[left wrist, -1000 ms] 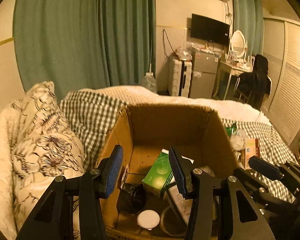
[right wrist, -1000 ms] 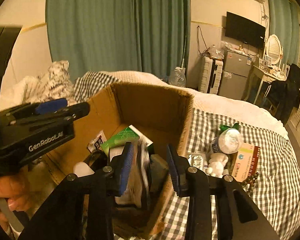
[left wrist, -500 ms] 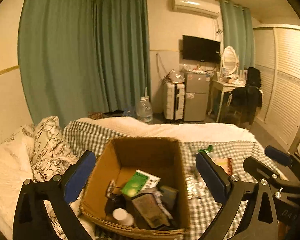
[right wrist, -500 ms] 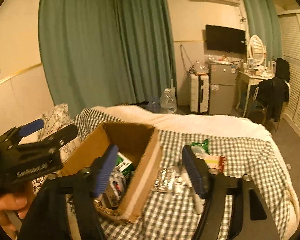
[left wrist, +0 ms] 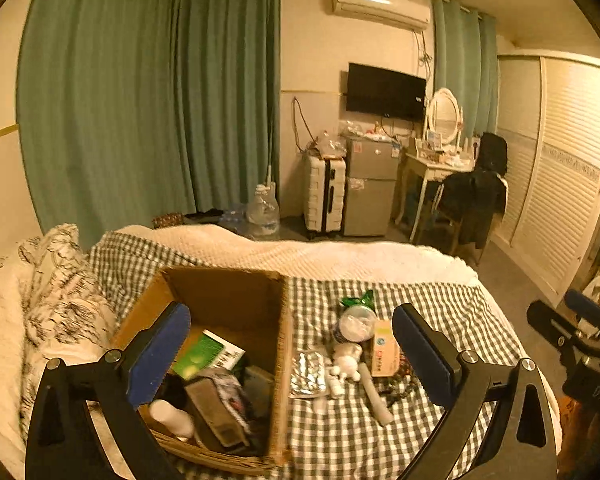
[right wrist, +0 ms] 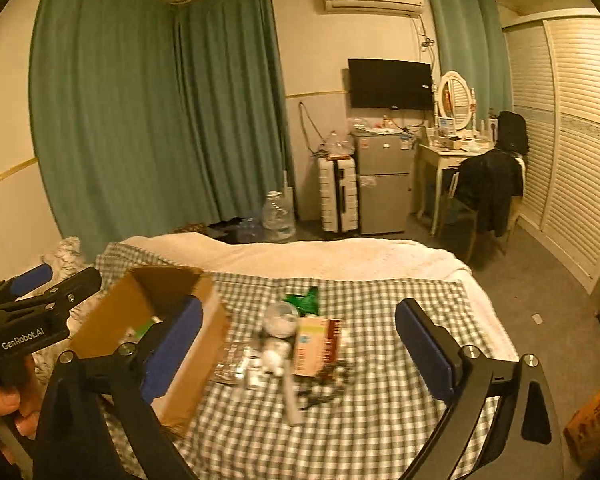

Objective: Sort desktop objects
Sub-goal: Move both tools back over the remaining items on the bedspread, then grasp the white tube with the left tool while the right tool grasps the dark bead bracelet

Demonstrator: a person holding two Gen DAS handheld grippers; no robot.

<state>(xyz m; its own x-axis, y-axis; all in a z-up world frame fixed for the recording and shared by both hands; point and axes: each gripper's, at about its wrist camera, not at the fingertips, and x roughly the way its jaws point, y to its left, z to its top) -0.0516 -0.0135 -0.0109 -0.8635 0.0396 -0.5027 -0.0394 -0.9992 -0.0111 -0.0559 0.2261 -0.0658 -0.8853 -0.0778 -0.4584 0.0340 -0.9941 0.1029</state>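
Observation:
A cardboard box (left wrist: 224, 292) sits on the checked bed cover and holds a green box (left wrist: 206, 354), a white bottle (left wrist: 170, 416) and several dark items. Right of it lie a blister pack (left wrist: 308, 372), a clear tub (left wrist: 356, 322), an orange carton (left wrist: 384, 348), a green packet (left wrist: 358, 298) and a white tube (left wrist: 374, 394). My left gripper (left wrist: 292, 356) is open and empty, high above the box and the pile. My right gripper (right wrist: 300, 350) is open and empty above the pile (right wrist: 296, 344), with the box (right wrist: 156, 316) at its left.
Patterned pillows (left wrist: 56, 304) lie left of the box. A white blanket (left wrist: 300, 252) covers the far bed end. Beyond stand green curtains, a water jug (left wrist: 264, 210), a suitcase (left wrist: 326, 196), a small fridge (left wrist: 368, 188), a dressing table and a chair (left wrist: 472, 200). Louvred wardrobe doors line the right.
Both grippers have pulled up and back from inside the box and opened wide. The right gripper let go of the item it held, and now looks over the pile right of the box.

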